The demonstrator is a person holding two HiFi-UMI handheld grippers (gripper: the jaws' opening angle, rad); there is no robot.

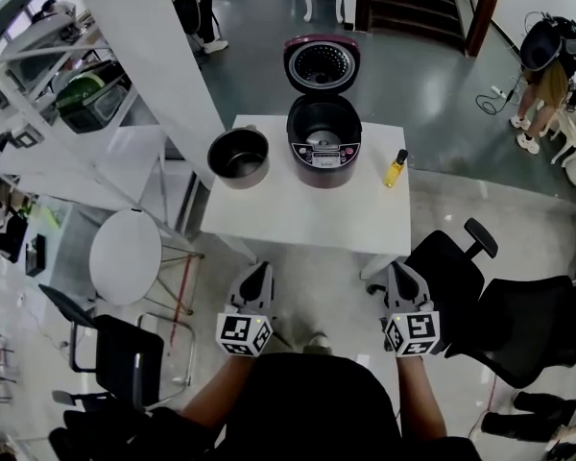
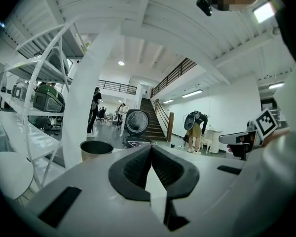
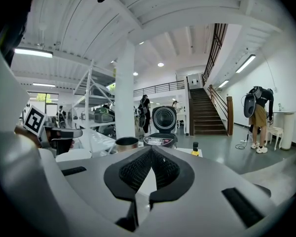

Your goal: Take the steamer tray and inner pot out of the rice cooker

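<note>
I'm wearing a black top (image 1: 307,401); it seems short-sleeved, though the head view is cutting it off at the bottom edge. My left gripper (image 1: 258,269) is showing a smooth, light grey shell that narrows toward the tip. A white left cube (image 1: 244,334) printed with black square markers is sitting at its rear. My right gripper (image 1: 400,270) is wearing the same grey shell, with a matching right cube (image 1: 412,333) behind it. Seen close, black ribbed pads (image 2: 135,169) are lining the jaws inside a black rim. Dark rectangular slots (image 2: 59,206) are breaking the grey casing on either side.
</note>
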